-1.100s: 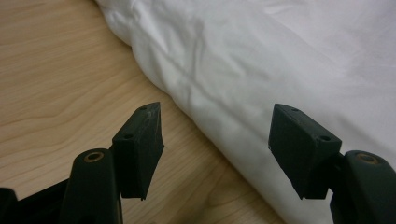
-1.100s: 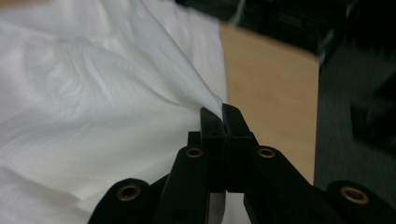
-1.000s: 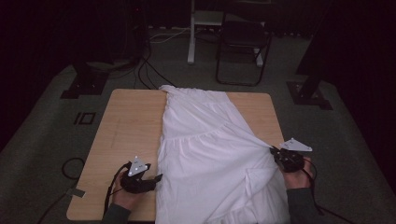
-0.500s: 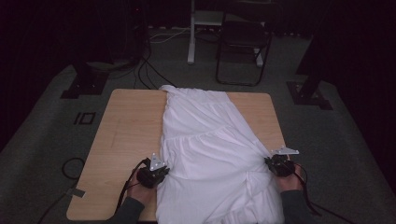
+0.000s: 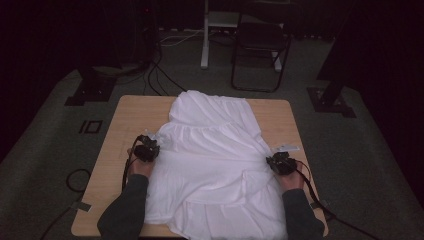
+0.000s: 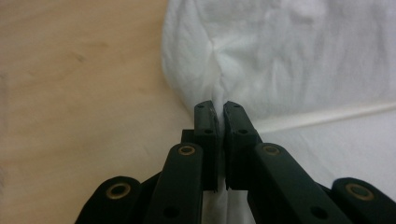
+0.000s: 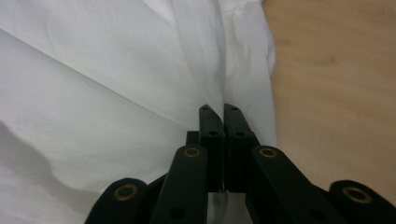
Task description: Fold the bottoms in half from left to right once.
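Both grippers, left point(image 5: 146, 150) and right point(image 5: 281, 163), are pinching the white cloth point(image 5: 215, 160), fingers closed on its side edges mid-frame. It looks light, limp and prone to bunching, so gripping the edge folds seems best.

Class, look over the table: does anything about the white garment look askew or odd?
The white garment lies rumpled and slanted, its near hem hanging off the wooden table. A fold juts near the right claw.
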Demonstrator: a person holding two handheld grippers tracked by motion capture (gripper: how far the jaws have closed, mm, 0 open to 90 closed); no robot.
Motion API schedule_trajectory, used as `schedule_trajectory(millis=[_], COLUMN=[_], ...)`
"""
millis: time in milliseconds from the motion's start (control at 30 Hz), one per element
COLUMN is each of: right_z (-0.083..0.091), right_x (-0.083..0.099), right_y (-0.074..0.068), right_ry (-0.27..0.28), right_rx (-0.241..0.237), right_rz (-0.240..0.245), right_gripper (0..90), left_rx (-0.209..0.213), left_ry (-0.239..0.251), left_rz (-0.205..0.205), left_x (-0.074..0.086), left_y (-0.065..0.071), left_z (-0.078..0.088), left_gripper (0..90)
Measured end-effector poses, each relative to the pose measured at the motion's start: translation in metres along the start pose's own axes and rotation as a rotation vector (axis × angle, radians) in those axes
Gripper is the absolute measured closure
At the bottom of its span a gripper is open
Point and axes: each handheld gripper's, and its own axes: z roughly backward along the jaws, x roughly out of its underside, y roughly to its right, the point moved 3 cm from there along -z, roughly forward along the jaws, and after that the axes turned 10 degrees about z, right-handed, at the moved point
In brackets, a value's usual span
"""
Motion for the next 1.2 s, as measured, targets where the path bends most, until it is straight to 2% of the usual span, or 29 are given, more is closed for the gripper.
schedule_trajectory(millis=[67,167,200,233,300,367,433,467,500,533,567,633,667,733,767,833,867,900,933,967,1000,1067,1100,1133,1167,1200], right_z=[-0.009,-0.019,-0.020,-0.021,-0.015,-0.002,0.012,0.012,0.018,0.024,0.026,0.027,0.026,0.022,0.017,0.009,0.006,0.006,0.006,0.018,0.018,0.033,0.050,0.050,0.059,0.067], right_x=[-0.009,-0.018,-0.020,-0.021,-0.023,-0.025,-0.029,-0.029,-0.030,-0.033,-0.035,-0.039,-0.041,-0.044,-0.045,-0.043,-0.042,-0.042,-0.041,-0.036,-0.036,-0.032,-0.026,-0.026,-0.022,-0.017], right_y=[0.006,0.014,0.016,0.017,0.015,0.007,-0.006,-0.006,-0.014,-0.030,-0.038,-0.052,-0.057,-0.065,-0.067,-0.069,-0.070,-0.070,-0.071,-0.073,-0.073,-0.072,-0.068,-0.068,-0.066,-0.064], right_ry=[0.000,-0.007,-0.013,-0.023,-0.015,0.026,0.070,0.070,0.088,0.112,0.120,0.127,0.130,0.124,0.101,0.067,0.050,0.050,0.046,0.084,0.084,0.119,0.153,0.153,0.167,0.178], right_rx=[0.013,0.029,0.035,0.044,0.061,0.054,0.021,0.021,-0.005,-0.056,-0.082,-0.125,-0.142,-0.148,-0.141,-0.150,-0.149,-0.149,-0.145,-0.131,-0.131,-0.114,-0.104,-0.104,-0.098,-0.094], right_rz=[-0.011,-0.038,-0.042,-0.047,-0.042,-0.038,-0.019,-0.019,-0.001,0.033,0.047,0.056,0.059,0.066,0.078,0.084,0.095,0.095,0.115,0.145,0.145,0.146,0.147,0.147,0.140,0.133], right_gripper=[87.9,87.4,84.4,76.5,65.4,59.1,54.9,54.9,53.5,50.6,49.3,47.2,45.9,43.0,42.8,44.9,52.3,52.3,69.2,86.5,86.5,87.7,88.0,88.0,88.2,88.3], left_rx=[-0.010,0.016,0.017,0.018,0.045,0.068,0.082,0.082,0.113,0.118,0.129,0.148,0.158,0.199,0.203,0.257,0.273,0.273,0.255,0.231,0.231,0.232,0.248,0.248,0.275,0.296], left_ry=[0.002,0.020,0.021,0.031,0.054,0.077,0.098,0.098,0.109,0.117,0.122,0.101,0.104,0.096,0.098,0.074,0.055,0.055,0.024,0.010,0.010,-0.009,-0.028,-0.028,-0.026,-0.037], left_rz=[0.029,0.045,0.033,0.027,0.029,0.028,0.019,0.019,0.010,0.006,0.003,-0.018,-0.010,-0.002,0.006,0.033,0.034,0.034,-0.013,-0.027,-0.027,-0.017,-0.024,-0.024,-0.032,-0.023], left_x=[-0.007,-0.010,-0.008,-0.006,-0.001,0.007,0.018,0.018,0.029,0.036,0.043,0.060,0.072,0.088,0.094,0.107,0.113,0.113,0.123,0.129,0.129,0.133,0.136,0.136,0.137,0.137], left_y=[-0.003,-0.003,-0.002,-0.002,-0.002,-0.003,-0.004,-0.004,-0.004,-0.004,-0.004,-0.001,0.000,0.002,0.003,0.006,0.010,0.010,0.018,0.022,0.022,0.024,0.025,0.025,0.026,0.026], left_z=[-0.005,-0.009,-0.008,-0.005,0.006,0.021,0.039,0.039,0.054,0.062,0.069,0.081,0.089,0.099,0.102,0.107,0.109,0.109,0.111,0.112,0.112,0.112,0.109,0.109,0.110,0.111], left_gripper=[85.8,79.9,74.3,67.9,62.1,60.2,58.5,57.5,57.5,55.3,55.0,52.3,51.0,50.5,49.5,49.5,49.5,49.5,49.5,48.1,48.1,48.2,52.9,61.9,61.9,76.6])
